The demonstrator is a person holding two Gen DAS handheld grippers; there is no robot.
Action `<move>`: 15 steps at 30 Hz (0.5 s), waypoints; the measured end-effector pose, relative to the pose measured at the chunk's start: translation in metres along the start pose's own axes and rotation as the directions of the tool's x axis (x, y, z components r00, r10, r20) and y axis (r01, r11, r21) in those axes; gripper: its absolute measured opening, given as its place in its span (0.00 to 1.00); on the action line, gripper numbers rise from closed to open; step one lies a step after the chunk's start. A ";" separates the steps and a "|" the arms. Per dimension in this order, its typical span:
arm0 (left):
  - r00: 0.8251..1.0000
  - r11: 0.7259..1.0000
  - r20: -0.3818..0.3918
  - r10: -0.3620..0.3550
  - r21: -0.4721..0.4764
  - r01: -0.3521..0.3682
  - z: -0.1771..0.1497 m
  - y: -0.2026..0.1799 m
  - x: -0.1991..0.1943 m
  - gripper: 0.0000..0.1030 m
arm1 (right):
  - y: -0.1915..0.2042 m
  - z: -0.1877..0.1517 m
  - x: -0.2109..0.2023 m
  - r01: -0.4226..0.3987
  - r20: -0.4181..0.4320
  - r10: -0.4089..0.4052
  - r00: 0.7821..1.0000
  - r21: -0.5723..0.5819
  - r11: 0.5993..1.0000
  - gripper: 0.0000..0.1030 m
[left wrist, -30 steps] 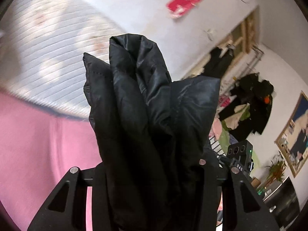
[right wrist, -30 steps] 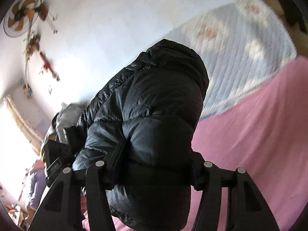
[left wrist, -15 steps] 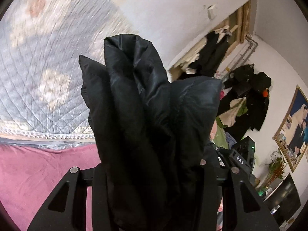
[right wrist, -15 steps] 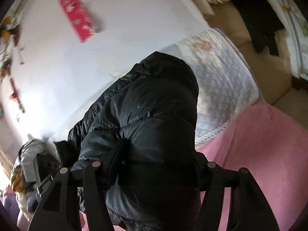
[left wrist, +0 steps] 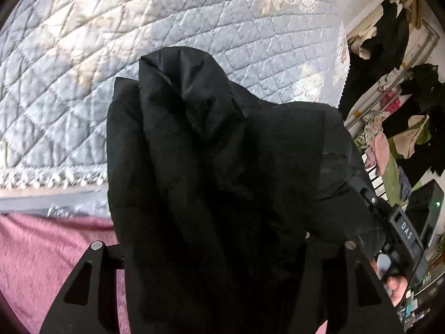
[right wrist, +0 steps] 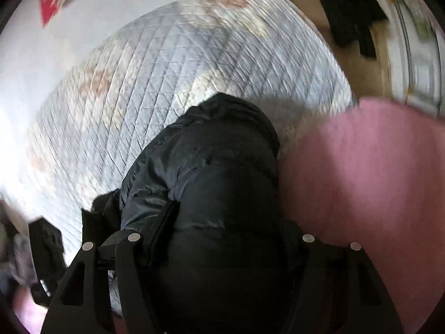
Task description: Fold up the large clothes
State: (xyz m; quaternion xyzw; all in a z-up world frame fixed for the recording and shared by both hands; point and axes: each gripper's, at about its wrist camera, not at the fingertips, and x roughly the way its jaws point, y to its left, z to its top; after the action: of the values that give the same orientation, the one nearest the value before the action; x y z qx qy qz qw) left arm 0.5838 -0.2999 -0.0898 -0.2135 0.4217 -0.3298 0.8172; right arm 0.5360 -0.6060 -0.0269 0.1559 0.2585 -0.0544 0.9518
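Filling both views, the black puffer jacket (left wrist: 222, 167) hangs bunched over a quilted blue bedspread (left wrist: 83, 69) and a pink blanket (right wrist: 361, 181). The left gripper (left wrist: 222, 253) has just been opening its fingers, yet thick folds are wedged between them. The right gripper (right wrist: 219, 239), fingers also easing wider, clamps a padded bundle of the jacket. Clothes (left wrist: 389, 139) hang beyond.

Jacket (left wrist: 222, 181) before quilt (left wrist: 83, 69)
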 end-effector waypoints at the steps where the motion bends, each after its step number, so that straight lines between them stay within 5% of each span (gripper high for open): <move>1: 1.000 1.000 -0.001 -0.030 -0.003 0.030 0.001 0.000 0.000 0.53 | -0.001 0.001 -0.002 0.001 0.005 -0.001 1.000 0.008 1.000 0.63; 7: 0.985 0.985 0.006 -0.174 0.005 0.174 0.003 -0.005 0.006 0.47 | 0.002 0.018 -0.030 0.018 0.081 -0.019 0.996 0.017 1.000 0.54; 11: 0.996 0.996 0.030 -0.081 0.037 0.080 0.011 -0.007 0.024 0.54 | 0.000 0.019 -0.025 0.098 0.105 -0.095 0.990 -0.027 0.995 0.59; 13: 0.998 0.998 0.007 -0.056 0.013 0.056 0.011 -0.004 0.033 0.71 | -0.005 0.012 -0.020 0.120 0.107 -0.117 0.987 -0.030 0.992 0.65; 15: 1.000 1.000 0.026 -0.017 0.018 0.017 0.013 -0.006 0.027 0.78 | -0.011 0.011 -0.021 0.125 0.109 -0.124 0.986 0.002 0.992 0.73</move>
State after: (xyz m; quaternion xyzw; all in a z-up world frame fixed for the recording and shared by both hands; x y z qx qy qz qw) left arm 0.6037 -0.3226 -0.0933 -0.2142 0.4063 -0.3376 0.8216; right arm 0.5214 -0.6199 -0.0105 0.1341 0.2154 -0.1216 0.9596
